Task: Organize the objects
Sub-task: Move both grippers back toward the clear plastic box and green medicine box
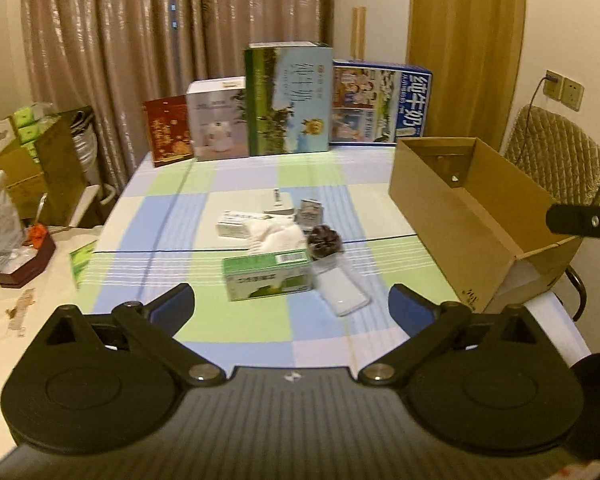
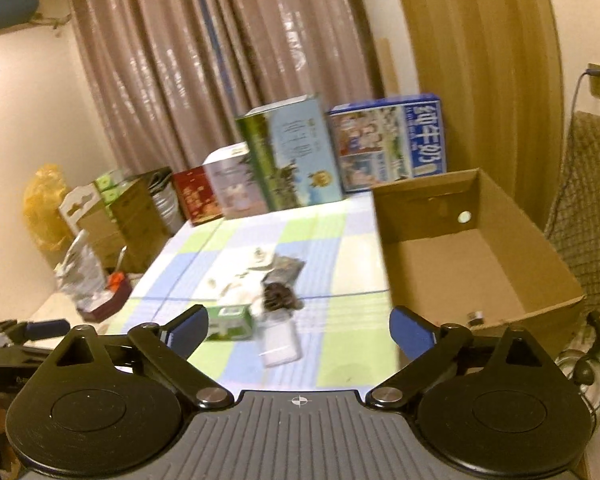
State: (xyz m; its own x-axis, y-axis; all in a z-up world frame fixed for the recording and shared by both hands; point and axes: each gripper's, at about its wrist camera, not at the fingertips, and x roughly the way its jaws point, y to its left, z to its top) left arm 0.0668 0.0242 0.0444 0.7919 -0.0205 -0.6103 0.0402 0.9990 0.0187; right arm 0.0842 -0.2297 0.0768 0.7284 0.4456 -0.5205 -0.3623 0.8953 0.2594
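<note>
Hovering above the near part of the checked tablecloth [image 1: 172,216], the left gripper [image 1: 292,304] is held with its jaws spread wide and nothing between them; the right gripper [image 2: 298,326] is likewise seen wide apart and empty. A small cluster of objects lies at the middle of the cloth — a green carton [image 1: 268,276] nearest, a clear white-filled bottle [image 1: 341,290] just beside it on its right, a dark round item [image 1: 324,242] behind the bottle, a white glove [image 1: 278,236] and several small boxes [image 1: 236,224] further back. An open cardboard box [image 1: 439,204] is set at the right edge of the table, well apart from the cluster — its interior [image 2: 455,272] is shown nearly bare, with one small item [image 2: 475,315] near its front wall. Four tall printed cartons [image 1: 288,100] are stood upright along the far edge before the curtains [image 1: 140,40].
</note>
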